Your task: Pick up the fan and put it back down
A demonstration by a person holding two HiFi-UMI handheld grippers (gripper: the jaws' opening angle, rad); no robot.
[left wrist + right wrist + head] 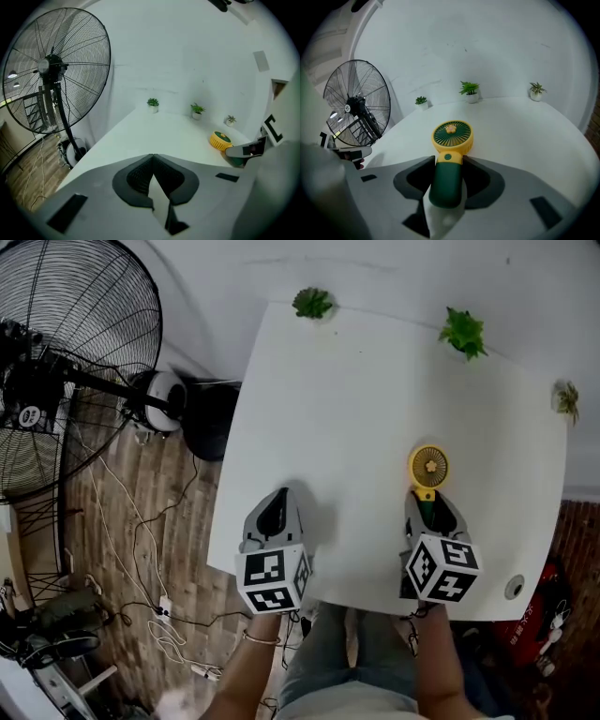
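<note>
Fingers (416, 177) of the right gripper (449, 165) press on either side of the dark green handle of the small fan (452, 135), so the grasp looks made. Its yellow head points toward the far edge of the white worktop (356, 409) and sits low over the near right part. Whether it has left the surface cannot be told. By that reading the lift and the setting down remain to be done.

Over the near left edge the left gripper (152, 158) has its jaws pressed together on nothing, well apart from the small fan.

Three potted plants (463, 332) stand along the far edge and far right corner, well clear of the lift. A round hole (514, 587) marks the near right corner. Beyond the left edge stands a large pedestal fan (56, 362), with cables (141, 549) on the wooden floor. Nothing seems to stand in the way.
</note>
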